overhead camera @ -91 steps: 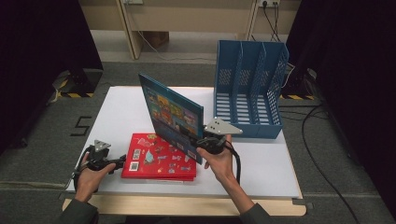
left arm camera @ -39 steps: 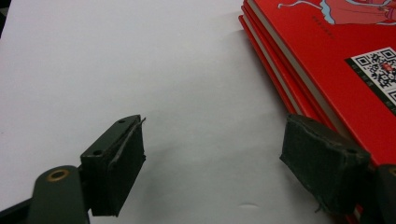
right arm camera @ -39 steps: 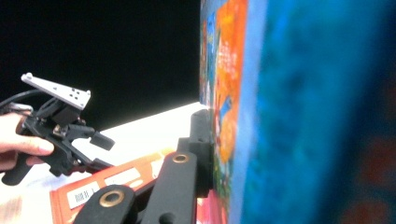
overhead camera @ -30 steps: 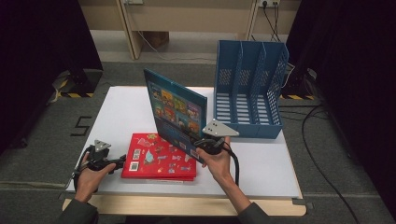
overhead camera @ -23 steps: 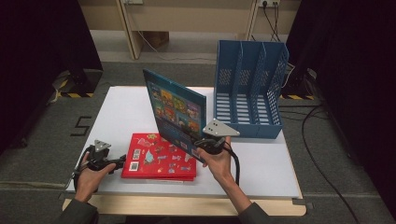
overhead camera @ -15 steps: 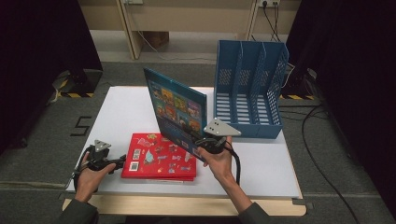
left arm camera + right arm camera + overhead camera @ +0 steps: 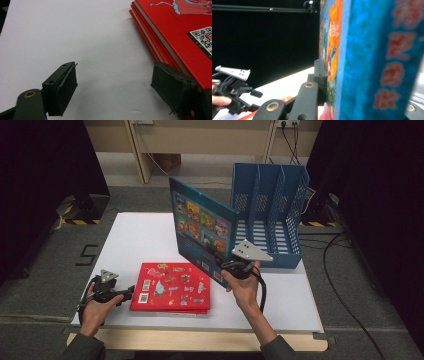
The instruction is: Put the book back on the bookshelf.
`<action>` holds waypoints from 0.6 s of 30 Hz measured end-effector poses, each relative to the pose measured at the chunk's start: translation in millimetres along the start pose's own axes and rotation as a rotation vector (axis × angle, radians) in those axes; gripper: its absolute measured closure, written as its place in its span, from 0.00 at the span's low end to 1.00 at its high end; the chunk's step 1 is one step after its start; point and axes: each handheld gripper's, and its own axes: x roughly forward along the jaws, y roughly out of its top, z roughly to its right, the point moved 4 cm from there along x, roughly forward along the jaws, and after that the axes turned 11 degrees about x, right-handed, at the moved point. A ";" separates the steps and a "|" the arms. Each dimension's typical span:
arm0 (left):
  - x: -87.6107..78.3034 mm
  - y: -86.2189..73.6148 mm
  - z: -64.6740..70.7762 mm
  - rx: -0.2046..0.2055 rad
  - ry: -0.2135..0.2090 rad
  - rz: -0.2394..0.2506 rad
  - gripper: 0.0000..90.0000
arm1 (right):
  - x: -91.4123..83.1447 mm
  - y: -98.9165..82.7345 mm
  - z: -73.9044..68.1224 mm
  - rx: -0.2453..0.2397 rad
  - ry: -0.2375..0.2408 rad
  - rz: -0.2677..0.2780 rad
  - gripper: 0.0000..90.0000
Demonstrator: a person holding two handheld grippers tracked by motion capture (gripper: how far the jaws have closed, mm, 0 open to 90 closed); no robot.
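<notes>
The right gripper point(image 7: 231, 266) is clamped on the lower corner of a blue book point(image 7: 202, 227), which stands upright above the table point(image 7: 135, 235), its cover rising up and away from the jaws. In the right gripper view the book point(image 7: 367, 57) fills the space between the pads. A blue file rack point(image 7: 272, 210) stands just beyond this gripper. The left gripper point(image 7: 122, 292) rests with its jaws apart and empty, one pad just beside the edge of the red books point(image 7: 172, 287) stacked flat.
</notes>
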 end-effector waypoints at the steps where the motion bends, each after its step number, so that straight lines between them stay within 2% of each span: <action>1: 0.2 0.2 0.1 -0.006 -0.001 0.004 0.22 | -1.9 2.6 1.8 -0.002 -0.006 0.008 0.91; 7: 0.8 -0.1 -0.6 -0.012 0.001 0.004 0.21 | -15.0 19.6 13.3 -0.013 -0.049 0.050 0.91; 12: 1.0 -0.4 -0.7 -0.012 -0.002 0.000 0.21 | -24.9 30.6 22.6 -0.036 -0.098 0.050 0.91; 18: 1.5 -0.4 -0.1 -0.014 -0.003 0.002 0.21 | -33.3 42.1 33.2 -0.043 -0.126 0.070 0.91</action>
